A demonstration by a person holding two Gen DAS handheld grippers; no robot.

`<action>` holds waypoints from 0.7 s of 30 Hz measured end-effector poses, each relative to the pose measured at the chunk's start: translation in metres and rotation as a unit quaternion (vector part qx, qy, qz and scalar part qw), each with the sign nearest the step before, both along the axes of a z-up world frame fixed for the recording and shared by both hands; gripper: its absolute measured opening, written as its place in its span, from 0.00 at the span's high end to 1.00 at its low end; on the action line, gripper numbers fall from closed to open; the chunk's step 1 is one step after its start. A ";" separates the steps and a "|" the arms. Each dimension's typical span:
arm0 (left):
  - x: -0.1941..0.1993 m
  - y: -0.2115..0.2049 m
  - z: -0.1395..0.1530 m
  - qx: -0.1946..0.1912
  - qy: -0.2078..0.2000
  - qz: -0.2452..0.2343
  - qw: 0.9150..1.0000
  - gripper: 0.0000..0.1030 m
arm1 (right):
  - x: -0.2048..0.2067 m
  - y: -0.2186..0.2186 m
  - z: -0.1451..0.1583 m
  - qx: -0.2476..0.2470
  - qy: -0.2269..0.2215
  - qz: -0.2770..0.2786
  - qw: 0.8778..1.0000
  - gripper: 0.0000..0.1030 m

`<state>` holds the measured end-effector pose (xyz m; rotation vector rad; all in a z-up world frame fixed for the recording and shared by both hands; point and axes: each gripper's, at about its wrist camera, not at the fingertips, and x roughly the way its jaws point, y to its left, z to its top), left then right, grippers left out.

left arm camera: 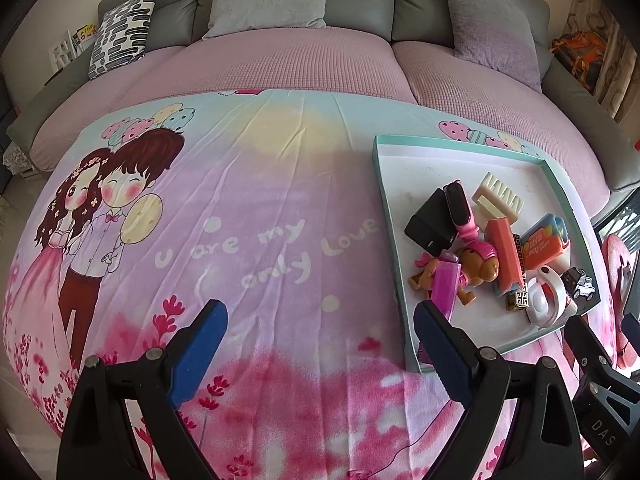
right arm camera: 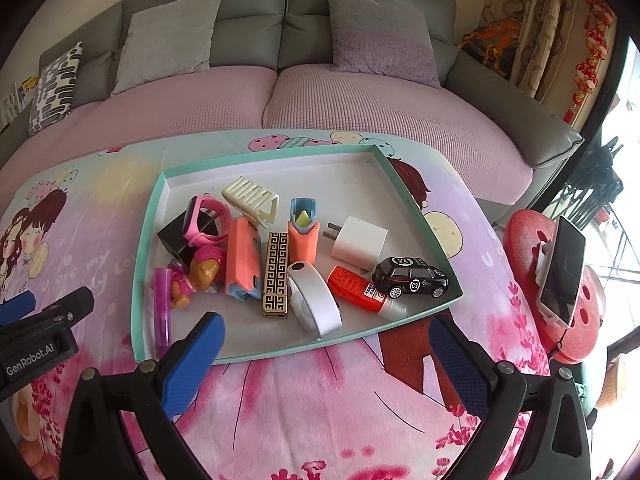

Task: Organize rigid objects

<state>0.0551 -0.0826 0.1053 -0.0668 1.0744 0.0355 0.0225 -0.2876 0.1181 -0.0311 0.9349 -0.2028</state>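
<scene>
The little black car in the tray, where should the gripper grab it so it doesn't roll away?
Probably across the black car body, one finger on each long side, coming down from above. It stands on its wheels in the near right corner of the tray, close beside the red tube, so a low approach looks crowded. The open right gripper hovers closest.

Spread flat over the desk: a pink and lilac cartoon-print blanket (left arm camera: 260,208), creased, printed with a cuddling couple and pale lettering. Beyond the far edge, a grey sofa with a mauve waffle-knit seat cover (right arm camera: 360,104). Propped against its back: two plain grey cushions (right arm camera: 168,36), one black-and-white patterned cushion (left arm camera: 120,28). Off the right edge, a dark smartphone clipped upright (right arm camera: 562,268) against a red round perforated foam piece (right arm camera: 576,320).
</scene>
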 end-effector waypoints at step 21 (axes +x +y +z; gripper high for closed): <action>-0.018 0.020 0.002 0.002 0.003 0.013 1.000 0.08 | -0.006 0.009 0.013 0.004 -0.010 0.013 1.000 0.00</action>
